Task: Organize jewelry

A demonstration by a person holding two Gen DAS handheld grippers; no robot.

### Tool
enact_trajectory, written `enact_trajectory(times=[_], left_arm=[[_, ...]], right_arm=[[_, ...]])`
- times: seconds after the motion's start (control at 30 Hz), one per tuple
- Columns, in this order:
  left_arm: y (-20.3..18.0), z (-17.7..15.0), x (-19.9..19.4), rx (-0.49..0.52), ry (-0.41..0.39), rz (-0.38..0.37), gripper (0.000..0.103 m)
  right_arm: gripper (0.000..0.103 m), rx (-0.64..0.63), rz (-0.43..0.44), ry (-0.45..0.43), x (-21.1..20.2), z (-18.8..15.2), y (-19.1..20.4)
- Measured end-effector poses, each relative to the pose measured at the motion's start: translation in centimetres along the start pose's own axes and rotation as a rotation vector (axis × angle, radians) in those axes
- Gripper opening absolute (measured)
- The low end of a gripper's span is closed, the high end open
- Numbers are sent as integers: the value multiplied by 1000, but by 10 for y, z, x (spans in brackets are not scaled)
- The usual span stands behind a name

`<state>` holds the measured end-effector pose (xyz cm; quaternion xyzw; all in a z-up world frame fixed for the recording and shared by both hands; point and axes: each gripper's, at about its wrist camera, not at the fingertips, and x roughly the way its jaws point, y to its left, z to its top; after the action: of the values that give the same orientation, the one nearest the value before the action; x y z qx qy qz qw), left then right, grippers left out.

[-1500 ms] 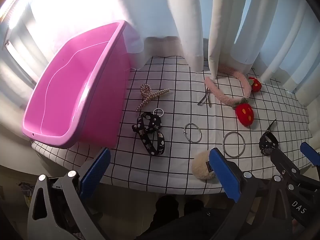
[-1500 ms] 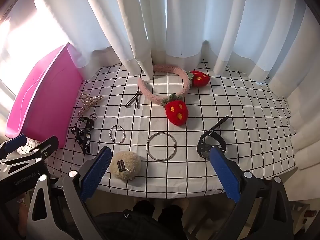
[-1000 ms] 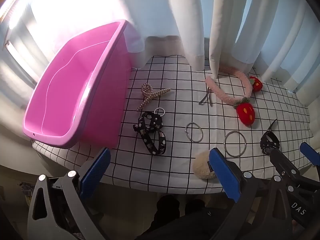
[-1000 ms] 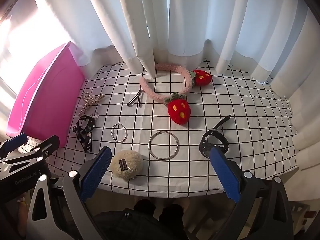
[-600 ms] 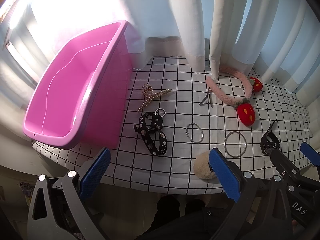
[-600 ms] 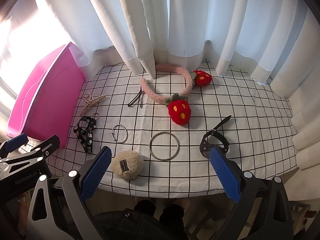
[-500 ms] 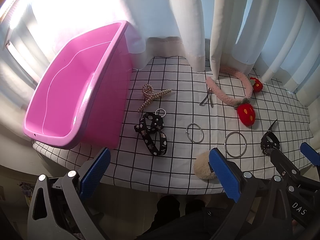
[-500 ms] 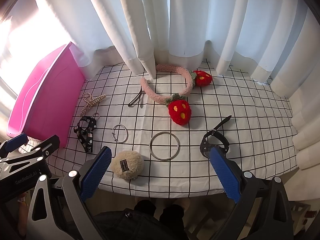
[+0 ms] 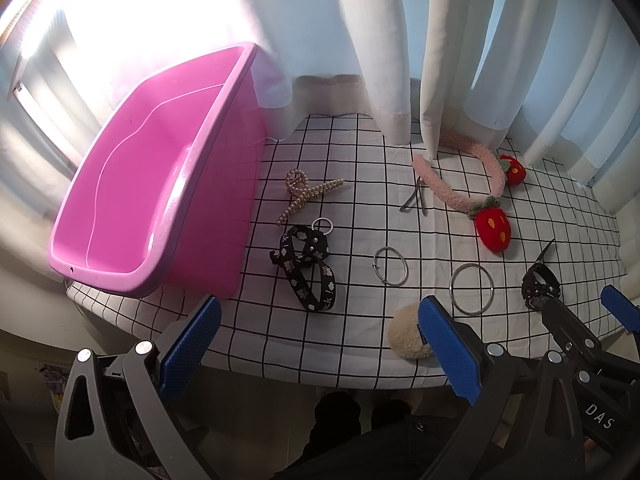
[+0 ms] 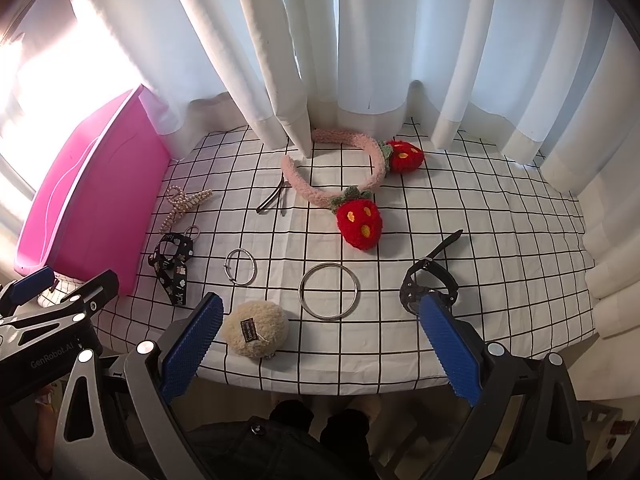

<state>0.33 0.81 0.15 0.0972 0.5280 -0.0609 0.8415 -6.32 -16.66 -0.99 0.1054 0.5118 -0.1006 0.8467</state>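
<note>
On a checked cloth lie a pink strawberry headband (image 10: 362,184), a pearl hair claw (image 9: 304,194), a black printed strap (image 9: 306,266), a small silver ring (image 9: 391,266), a large silver bangle (image 10: 329,286), a cream fluffy ball (image 10: 256,328), a black watch (image 10: 430,280) and a dark hairpin (image 10: 274,198). An empty pink tub (image 9: 148,184) stands at the left. My left gripper (image 9: 316,340) is open and empty near the front edge, short of the strap. My right gripper (image 10: 316,340) is open and empty, short of the ball and bangle.
White curtains (image 10: 360,48) hang close behind the table and touch the headband's far end. The table's front edge (image 10: 320,390) drops off just ahead of both grippers. The other gripper shows at the edge of each view.
Both views have crept slightly; the objects sit a touch lower right in the frame. Nothing on the cloth has moved and both grippers stay open.
</note>
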Motion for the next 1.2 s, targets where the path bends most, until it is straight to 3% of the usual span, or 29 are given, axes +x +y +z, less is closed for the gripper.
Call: enact_trajectory(times=[0.37, 0.73, 1.2], left_arm=[[-2, -3, 1, 0, 8, -6, 97], [-20, -21, 16, -6, 33, -4, 97], [-47, -70, 74, -50, 93, -34, 97]], right_arm=[[94, 8, -1, 2, -1, -2, -3], [94, 20, 5, 1, 2, -17, -36], [94, 46, 5, 137, 79, -49, -113]])
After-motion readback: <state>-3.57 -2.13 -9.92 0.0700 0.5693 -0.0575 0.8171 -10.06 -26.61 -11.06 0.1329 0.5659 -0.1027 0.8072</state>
